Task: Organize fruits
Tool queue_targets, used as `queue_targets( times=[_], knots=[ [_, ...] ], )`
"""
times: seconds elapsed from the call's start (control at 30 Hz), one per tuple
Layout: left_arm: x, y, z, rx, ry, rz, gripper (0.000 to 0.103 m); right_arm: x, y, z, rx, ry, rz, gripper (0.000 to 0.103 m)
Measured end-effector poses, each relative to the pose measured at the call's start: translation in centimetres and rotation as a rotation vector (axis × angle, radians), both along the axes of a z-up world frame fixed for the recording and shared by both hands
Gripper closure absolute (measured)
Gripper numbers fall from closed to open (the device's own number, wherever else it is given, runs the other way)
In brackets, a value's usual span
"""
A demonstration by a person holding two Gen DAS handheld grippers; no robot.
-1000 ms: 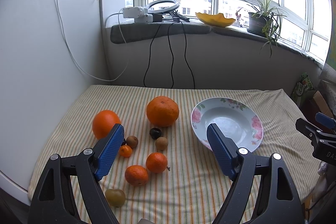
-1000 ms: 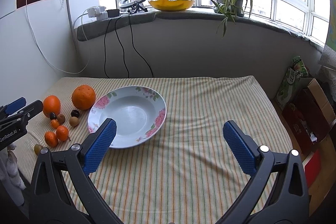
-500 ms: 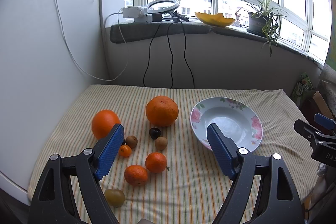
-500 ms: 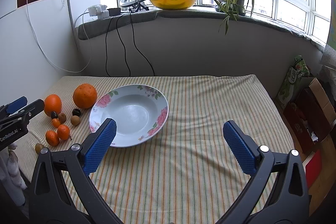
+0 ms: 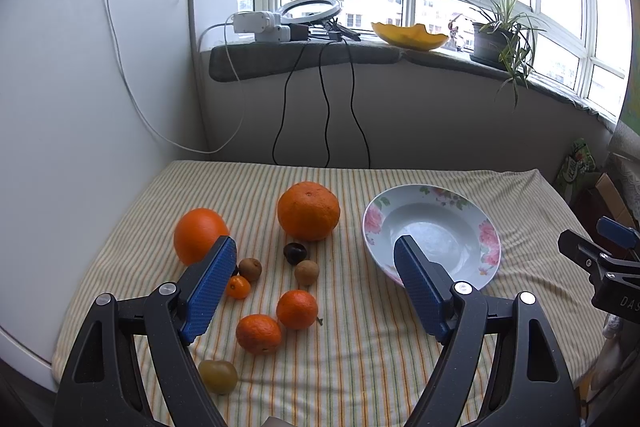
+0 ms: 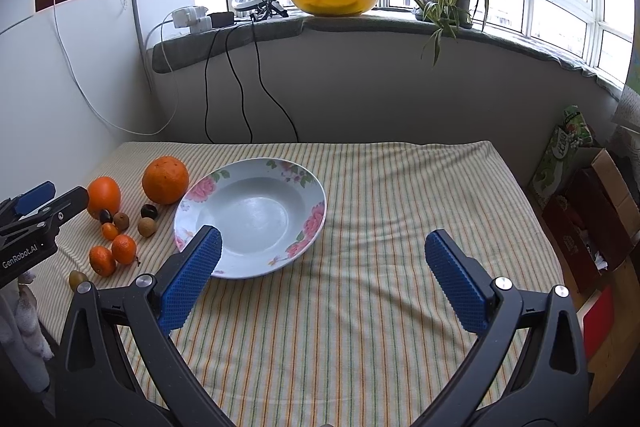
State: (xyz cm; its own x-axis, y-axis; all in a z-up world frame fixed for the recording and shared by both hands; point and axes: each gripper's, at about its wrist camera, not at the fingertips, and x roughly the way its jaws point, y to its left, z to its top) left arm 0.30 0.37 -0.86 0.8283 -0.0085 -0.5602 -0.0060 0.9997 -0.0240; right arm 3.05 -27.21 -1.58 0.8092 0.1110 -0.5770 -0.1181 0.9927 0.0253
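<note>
A white floral bowl [image 5: 490, 239] [image 6: 316, 219] stands empty on the striped cloth. Left of it lie a big rough orange [image 5: 308, 211] [image 6: 165, 180], a smooth orange [image 5: 198, 235] [image 6: 104, 195], two mandarins [image 5: 297, 309] [image 5: 258, 333], a tiny kumquat [image 5: 239, 287], two brown longans [image 5: 307, 272] [image 5: 251, 269], a dark fruit [image 5: 295, 253] and a greenish fruit [image 5: 218, 375]. My left gripper [image 5: 314, 283] is open and empty above the small fruits. My right gripper [image 6: 324, 279] is open and empty, near the bowl's front right.
A white board [image 5: 80, 107] walls the table's left side. Cables [image 5: 324, 107] hang from the window sill behind. A yellow dish [image 5: 410, 35] and a potted plant [image 5: 496, 43] stand on the sill. Boxes [image 6: 580, 211] sit on the floor to the right.
Both grippers have drifted only slightly; the right view has shifted a little left and nearer the bowl. Nothing was taken hold of or moved.
</note>
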Motion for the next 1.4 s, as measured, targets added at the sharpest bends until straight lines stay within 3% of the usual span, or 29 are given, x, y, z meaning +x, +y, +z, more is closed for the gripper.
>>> queue_targets(
  times=[0.6,1.0,1.4],
  knots=[
    [0.4,0.1,-0.2,-0.002,0.009,0.001,0.022,0.2,0.4,-0.5,-0.002,0.011,0.004,0.0],
    [1.9,0.8,-1.1,-0.016,0.039,0.011,0.022,2.4,1.0,-1.0,-0.022,0.038,0.034,0.0],
    [5.0,2.8,-3.3,-0.132,0.126,-0.009,0.022,8.4,3.0,-0.7,0.041,0.092,0.204,0.0]
  ],
)
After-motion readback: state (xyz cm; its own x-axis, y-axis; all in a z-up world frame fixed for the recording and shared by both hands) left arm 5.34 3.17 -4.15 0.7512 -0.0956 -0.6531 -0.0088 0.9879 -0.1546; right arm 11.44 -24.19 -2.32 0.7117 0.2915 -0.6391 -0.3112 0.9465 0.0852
